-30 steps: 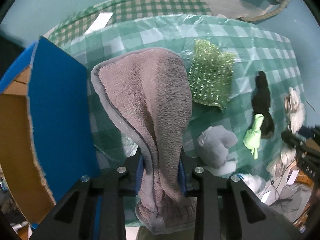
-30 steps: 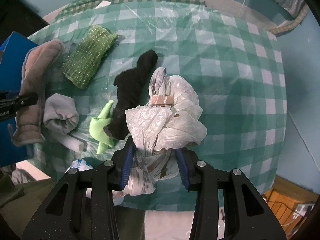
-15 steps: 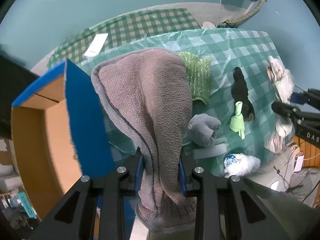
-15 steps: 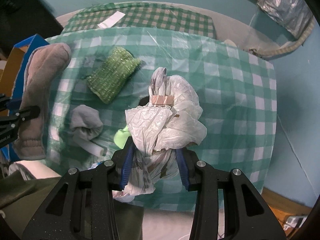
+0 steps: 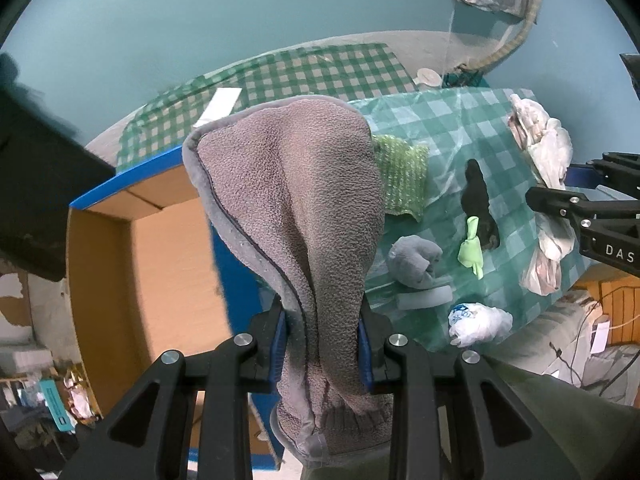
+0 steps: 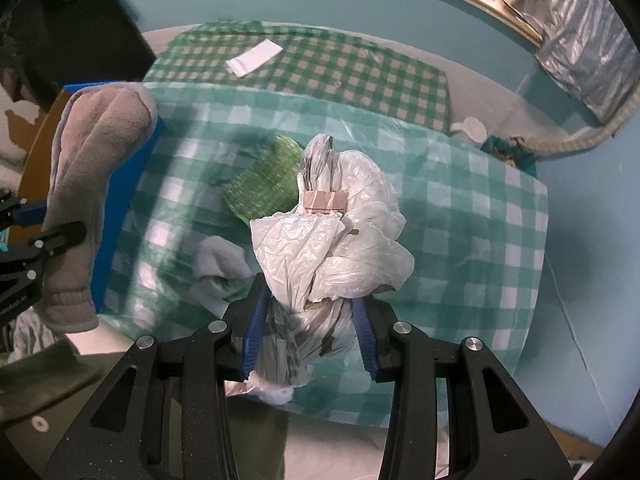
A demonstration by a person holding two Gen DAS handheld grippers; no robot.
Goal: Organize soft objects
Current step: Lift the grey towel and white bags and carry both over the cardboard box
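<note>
Teal walls ring the green-checked counter (image 6: 460, 216). Nearest, the left tongs (image 5: 322, 332) are clamped on a grey fleece sock (image 5: 296, 208), held up between the counter and the open cardboard box (image 5: 160, 264) beside it. The right tongs (image 6: 310, 332) are clamped on a taped white plastic bag bundle (image 6: 340, 240) above the counter. Down on the counter: a knotted plastic bag (image 5: 478, 320), rolled grey sock (image 5: 414, 262), lime cloth (image 5: 472, 246), black sock (image 5: 478, 196), then a green scrubber (image 5: 402, 174).

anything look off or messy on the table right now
Nothing damaged or spilled. The soft things still on the checked tablecloth lie loose: a green knitted cloth, a black sock, a rolled grey sock, and a small plastic bag close to the near edge.
</note>
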